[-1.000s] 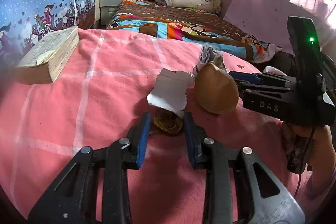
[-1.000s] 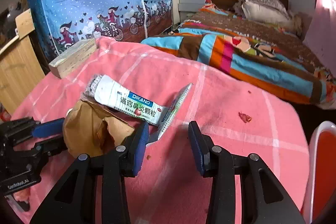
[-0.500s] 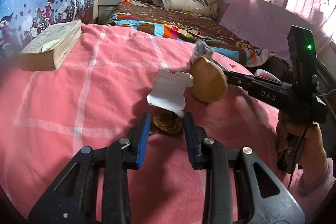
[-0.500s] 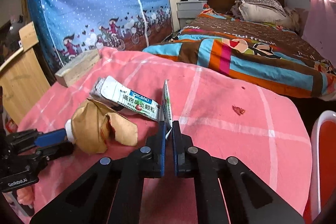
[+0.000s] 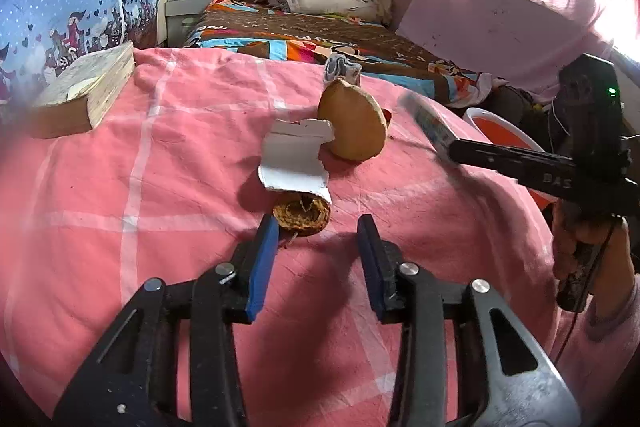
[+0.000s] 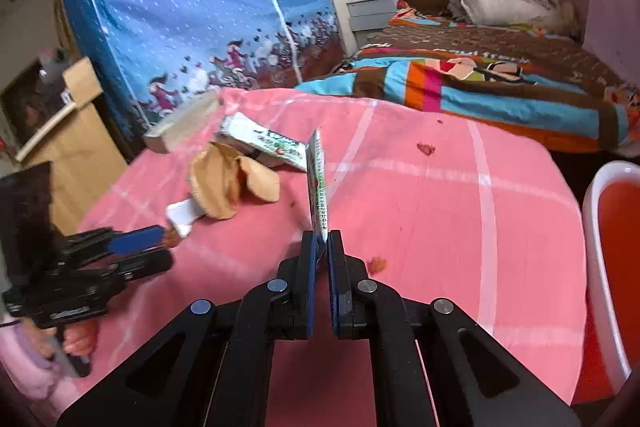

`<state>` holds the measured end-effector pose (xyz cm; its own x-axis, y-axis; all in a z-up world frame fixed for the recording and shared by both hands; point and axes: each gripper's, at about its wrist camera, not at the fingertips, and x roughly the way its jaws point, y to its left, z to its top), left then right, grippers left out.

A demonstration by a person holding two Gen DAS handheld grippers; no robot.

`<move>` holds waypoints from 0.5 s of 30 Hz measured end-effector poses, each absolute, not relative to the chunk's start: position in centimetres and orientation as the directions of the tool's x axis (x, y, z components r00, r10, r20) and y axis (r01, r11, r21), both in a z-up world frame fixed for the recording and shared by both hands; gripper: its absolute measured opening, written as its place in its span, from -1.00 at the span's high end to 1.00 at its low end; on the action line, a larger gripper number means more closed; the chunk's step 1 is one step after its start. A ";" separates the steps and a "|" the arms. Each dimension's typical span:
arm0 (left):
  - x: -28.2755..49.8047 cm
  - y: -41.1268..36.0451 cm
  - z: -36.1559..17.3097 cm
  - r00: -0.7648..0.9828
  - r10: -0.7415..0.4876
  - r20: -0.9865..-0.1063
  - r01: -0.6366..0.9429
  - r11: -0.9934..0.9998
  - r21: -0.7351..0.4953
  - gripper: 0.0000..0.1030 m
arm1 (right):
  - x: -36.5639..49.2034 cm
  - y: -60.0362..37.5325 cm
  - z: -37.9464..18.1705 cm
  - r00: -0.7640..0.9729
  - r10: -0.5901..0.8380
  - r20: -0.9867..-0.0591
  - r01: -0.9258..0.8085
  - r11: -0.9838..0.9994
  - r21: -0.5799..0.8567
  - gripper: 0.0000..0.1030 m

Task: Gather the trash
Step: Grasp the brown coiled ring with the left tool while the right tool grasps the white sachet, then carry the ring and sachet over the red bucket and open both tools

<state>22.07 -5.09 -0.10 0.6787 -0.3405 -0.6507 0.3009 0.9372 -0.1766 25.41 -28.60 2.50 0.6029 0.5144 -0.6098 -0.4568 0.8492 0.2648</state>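
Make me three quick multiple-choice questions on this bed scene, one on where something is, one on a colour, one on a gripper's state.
1. Where is the book?
A. on the pink sheet's far left edge
B. in the red bin
C. on the pillow

2. What colour are the left gripper's pads?
A. green
B. blue
C. white

3. What is the right gripper doing?
A. standing open over nothing
B. shut on a sachet
C. pressing on the book

Answers:
1 A, it lies on the pink sheet at the left.
2 B, both pads show blue.
3 B, its jaws clamp the flat sachet, which stands on edge.
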 end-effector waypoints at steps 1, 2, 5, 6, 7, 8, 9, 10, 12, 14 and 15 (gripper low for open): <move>22.2 -5.1 -0.2 0.675 -0.334 -0.657 0.296 0.939 -0.173 0.14 | 25.2 -28.8 2.6 0.608 0.509 -0.609 -0.455 0.852 0.258 0.93; 22.3 -5.2 -0.2 0.673 -0.329 -0.662 0.293 0.941 -0.170 0.14 | 25.1 -28.9 2.7 0.617 0.499 -0.608 -0.452 0.858 0.245 0.90; 22.2 -5.6 -0.3 0.678 -0.310 -0.666 0.286 0.946 -0.150 0.12 | 24.8 -29.1 2.7 0.643 0.455 -0.616 -0.428 0.880 0.203 0.88; 22.2 -5.7 -0.3 0.680 -0.303 -0.668 0.282 0.949 -0.143 0.12 | 24.9 -29.2 2.7 0.649 0.444 -0.617 -0.418 0.886 0.198 0.87; 22.3 -5.8 -0.3 0.682 -0.296 -0.669 0.278 0.951 -0.137 0.12 | 24.9 -29.2 2.6 0.653 0.440 -0.617 -0.415 0.889 0.195 0.87; 22.3 -5.7 -0.2 0.683 -0.292 -0.670 0.274 0.952 -0.137 0.12 | 24.9 -29.1 2.7 0.660 0.435 -0.612 -0.413 0.891 0.187 0.86; 22.4 -5.7 -0.3 0.683 -0.291 -0.670 0.270 0.953 -0.139 0.12 | 24.8 -29.0 2.7 0.666 0.429 -0.611 -0.414 0.893 0.176 0.86; 22.5 -5.6 -0.3 0.683 -0.292 -0.670 0.265 0.953 -0.145 0.14 | 24.7 -28.7 2.8 0.674 0.417 -0.610 -0.416 0.896 0.154 0.84; 22.8 -5.4 -0.2 0.685 -0.289 -0.669 0.248 0.956 -0.159 0.21 | 24.8 -28.5 2.8 0.683 0.410 -0.605 -0.424 0.897 0.128 0.79; 22.9 -5.1 -0.3 0.686 -0.287 -0.669 0.231 0.957 -0.174 0.30 | 24.8 -28.4 2.7 0.681 0.413 -0.604 -0.434 0.893 0.122 0.42; 22.9 -4.9 -0.3 0.685 -0.295 -0.666 0.230 0.955 -0.186 0.30 | 24.9 -28.4 2.7 0.682 0.415 -0.603 -0.435 0.892 0.122 0.31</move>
